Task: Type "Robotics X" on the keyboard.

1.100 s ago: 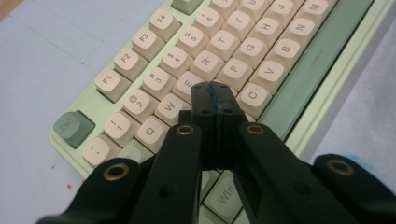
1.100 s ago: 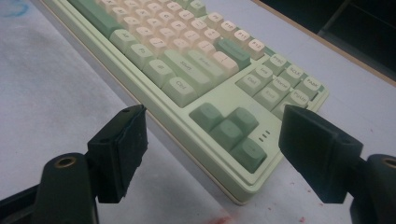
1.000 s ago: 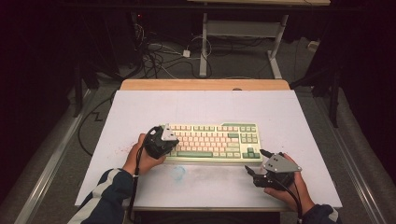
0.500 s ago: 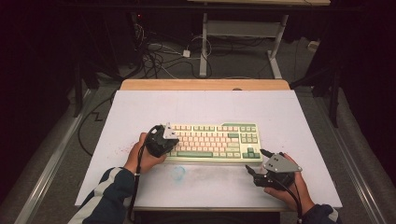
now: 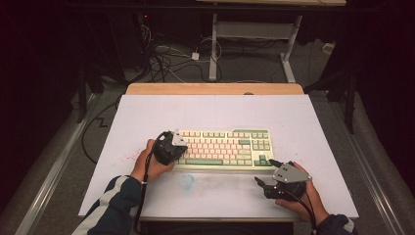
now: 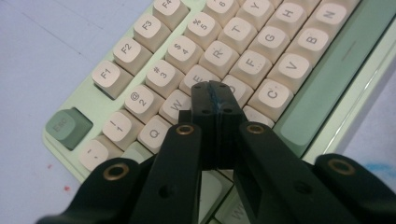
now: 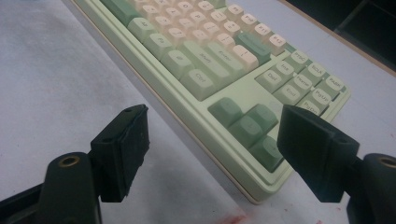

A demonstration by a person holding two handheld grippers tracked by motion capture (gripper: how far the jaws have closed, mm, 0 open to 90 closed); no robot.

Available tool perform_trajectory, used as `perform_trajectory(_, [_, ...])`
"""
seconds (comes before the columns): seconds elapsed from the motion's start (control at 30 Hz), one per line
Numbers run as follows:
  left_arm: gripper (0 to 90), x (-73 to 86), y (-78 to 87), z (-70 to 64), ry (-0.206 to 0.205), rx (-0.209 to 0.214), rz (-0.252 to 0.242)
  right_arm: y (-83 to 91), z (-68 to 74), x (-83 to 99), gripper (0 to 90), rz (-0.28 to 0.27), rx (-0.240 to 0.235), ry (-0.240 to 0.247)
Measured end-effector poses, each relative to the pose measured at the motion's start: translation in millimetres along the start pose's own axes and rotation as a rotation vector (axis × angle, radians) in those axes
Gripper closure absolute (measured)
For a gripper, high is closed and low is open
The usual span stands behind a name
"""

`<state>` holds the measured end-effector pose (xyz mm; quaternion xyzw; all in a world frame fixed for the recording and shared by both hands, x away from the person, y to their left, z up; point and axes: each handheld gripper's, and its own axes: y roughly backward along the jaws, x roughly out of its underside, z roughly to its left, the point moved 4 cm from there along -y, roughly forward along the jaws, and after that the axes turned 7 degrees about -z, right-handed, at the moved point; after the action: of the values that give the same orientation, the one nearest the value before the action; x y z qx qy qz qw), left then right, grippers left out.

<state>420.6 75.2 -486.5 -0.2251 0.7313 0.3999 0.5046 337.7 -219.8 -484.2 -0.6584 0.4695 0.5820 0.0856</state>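
Waiting nearest, the right claw [image 5: 263,182] hangs spread off the keyboard [image 5: 222,147]'s arrow-key corner. Farther in, the left claw [image 6: 215,95], pressed together, rests on the S key [image 6: 236,89]. Mid-counter [image 5: 147,112], the keyboard looks rigid, fairly heavy; grip its end edges, since keycaps may pop.

Black fingers [image 6: 205,100] with brass rivets; navy sleeve [image 5: 113,208] with white stripes.

bare table [image 5: 147,117] lies open all around the keyboard [image 5: 230,144], the one obstacle, with a small blue smear [image 5: 186,181] in front.
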Motion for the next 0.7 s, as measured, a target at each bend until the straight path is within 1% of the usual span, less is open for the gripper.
perform_trajectory(0.13, [87.1, -3.2, 3.9, -1.5, -0.008, 0.006, -0.020, 0.5, -0.8, 0.0, 25.7, -0.001, 0.006, -0.007])
perform_trajectory(0.23, [87.0, -5.8, 6.9, 0.2, 0.002, 0.006, -0.037, 1.6, -2.6, -0.2, 25.7, -0.004, 0.017, -0.010])
perform_trajectory(0.3, [86.9, -6.2, 9.1, 1.4, 0.000, 0.004, -0.039, 1.8, -4.0, -0.6, 25.7, -0.009, 0.020, -0.013])
perform_trajectory(0.43, [85.2, -6.9, 18.7, 3.1, 0.001, 0.015, -0.066, 3.2, -5.3, -0.7, 25.7, -0.013, 0.026, -0.020])
perform_trajectory(0.53, [81.5, -4.5, 25.9, 5.9, -0.022, 0.009, -0.081, 4.1, -6.0, -0.7, 25.7, -0.015, 0.028, -0.024])
perform_trajectory(0.6, [75.5, -1.9, 29.1, 8.9, -0.035, -0.005, -0.095, 4.2, -6.9, -0.5, 25.7, -0.015, 0.030, -0.025])
perform_trajectory(0.63, [74.6, -0.8, 31.6, 9.3, -0.031, 0.008, -0.101, 4.2, -7.1, -0.4, 25.7, -0.014, 0.032, -0.026])
perform_trajectory(0.7, [70.2, 1.7, 36.3, 10.0, -0.054, 0.014, -0.117, 4.4, -7.7, -0.4, 25.7, -0.015, 0.039, -0.027])
